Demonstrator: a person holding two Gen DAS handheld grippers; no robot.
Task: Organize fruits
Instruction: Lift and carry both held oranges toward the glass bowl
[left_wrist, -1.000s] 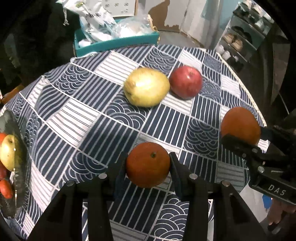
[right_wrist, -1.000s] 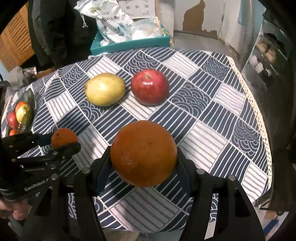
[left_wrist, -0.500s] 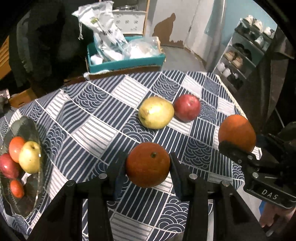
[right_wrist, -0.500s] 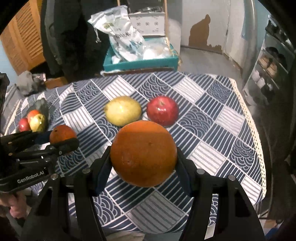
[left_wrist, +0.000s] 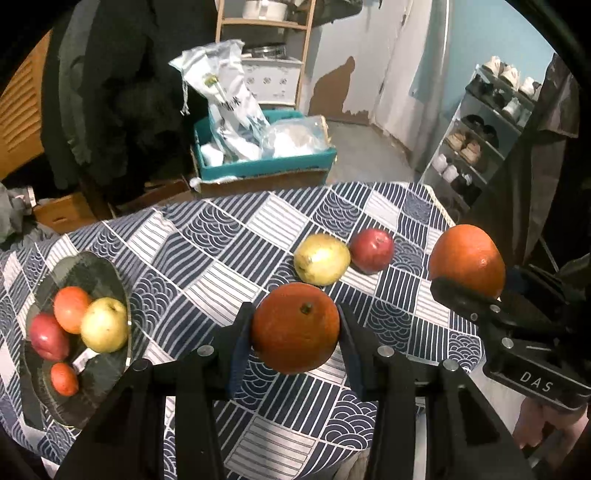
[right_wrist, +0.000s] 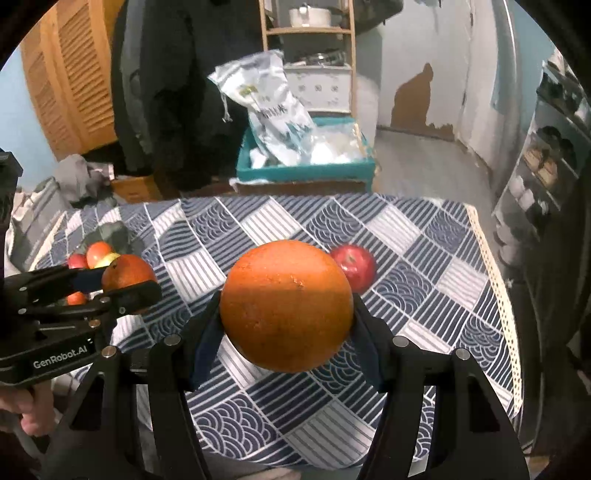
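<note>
My left gripper (left_wrist: 295, 328) is shut on a small orange (left_wrist: 295, 326) and holds it above the patterned tablecloth (left_wrist: 207, 258). My right gripper (right_wrist: 286, 314) is shut on a bigger orange (right_wrist: 286, 306), also in the air; it shows at the right in the left wrist view (left_wrist: 467, 260). A yellow pear (left_wrist: 322, 258) and a red apple (left_wrist: 371, 250) lie on the cloth beyond the grippers. A dark glass bowl (left_wrist: 92, 269) at the left holds several fruits, among them a yellow apple (left_wrist: 104, 325). In the right wrist view the pear is hidden behind the orange.
A teal crate (left_wrist: 266, 166) with white bags stands beyond the table's far edge. A shoe rack (left_wrist: 491, 122) stands at the right. The table's right edge has a lace trim (right_wrist: 495, 280). Dark coats (left_wrist: 110, 92) hang at the back left.
Both grippers have risen and pulled back with their oranges. The table looks smaller and farther, and the bowl at the left has come fully into view.
</note>
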